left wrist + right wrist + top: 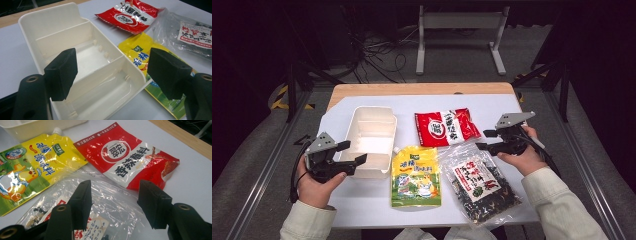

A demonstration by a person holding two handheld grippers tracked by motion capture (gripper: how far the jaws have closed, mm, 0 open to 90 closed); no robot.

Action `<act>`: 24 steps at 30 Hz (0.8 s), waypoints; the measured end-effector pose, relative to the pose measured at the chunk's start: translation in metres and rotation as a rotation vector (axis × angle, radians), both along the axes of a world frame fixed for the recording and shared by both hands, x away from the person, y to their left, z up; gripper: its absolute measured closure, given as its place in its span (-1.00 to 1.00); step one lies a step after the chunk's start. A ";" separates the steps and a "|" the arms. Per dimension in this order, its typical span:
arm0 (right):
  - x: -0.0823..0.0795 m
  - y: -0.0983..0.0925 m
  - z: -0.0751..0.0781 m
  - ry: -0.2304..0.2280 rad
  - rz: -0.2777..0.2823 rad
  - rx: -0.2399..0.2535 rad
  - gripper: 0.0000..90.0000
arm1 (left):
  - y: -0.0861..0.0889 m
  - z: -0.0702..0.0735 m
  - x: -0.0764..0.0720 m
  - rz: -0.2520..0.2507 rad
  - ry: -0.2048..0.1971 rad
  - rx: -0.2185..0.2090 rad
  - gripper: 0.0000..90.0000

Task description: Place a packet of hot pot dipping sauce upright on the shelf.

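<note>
Right now the right gripper (482, 140) is hovering with its jaws standing apart and nothing between them, pointing leftward over the far edge of the clear bag of dried goods (481, 184). That bag is lying just near and left of the gripper, its long axis running from far-left to near-right, with its near end reaching toward the table's near edge. In the right gripper view the crinkled top of the clear bag (107, 202) is sitting directly beneath the jaws, so a short drop looks like all the coming grasp needs.

The left gripper (353, 152) is also gaping and empty, its fingertips sitting against the near-left wall of the white divided tray (372, 132), as if steadying it. The yellow spout pouch (416, 176) is lying between tray and bag, its right side tucked against the bag's left edge, while the red sachet (446, 127) is lying just beyond it. Bare tabletop (502, 107) to the far right is offering room for lifting clear.
</note>
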State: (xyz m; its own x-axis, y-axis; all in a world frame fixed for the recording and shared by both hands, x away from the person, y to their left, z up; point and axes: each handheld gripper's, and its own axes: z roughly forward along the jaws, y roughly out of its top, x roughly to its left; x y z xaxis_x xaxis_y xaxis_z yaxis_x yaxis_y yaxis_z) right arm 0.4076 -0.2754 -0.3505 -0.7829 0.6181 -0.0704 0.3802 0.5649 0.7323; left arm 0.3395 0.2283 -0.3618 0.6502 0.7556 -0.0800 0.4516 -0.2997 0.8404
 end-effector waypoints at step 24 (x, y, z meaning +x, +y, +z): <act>0.076 0.040 -0.005 0.047 -0.066 -0.043 -0.13 | 0.027 -0.010 -0.030 0.087 0.013 -0.019 -0.45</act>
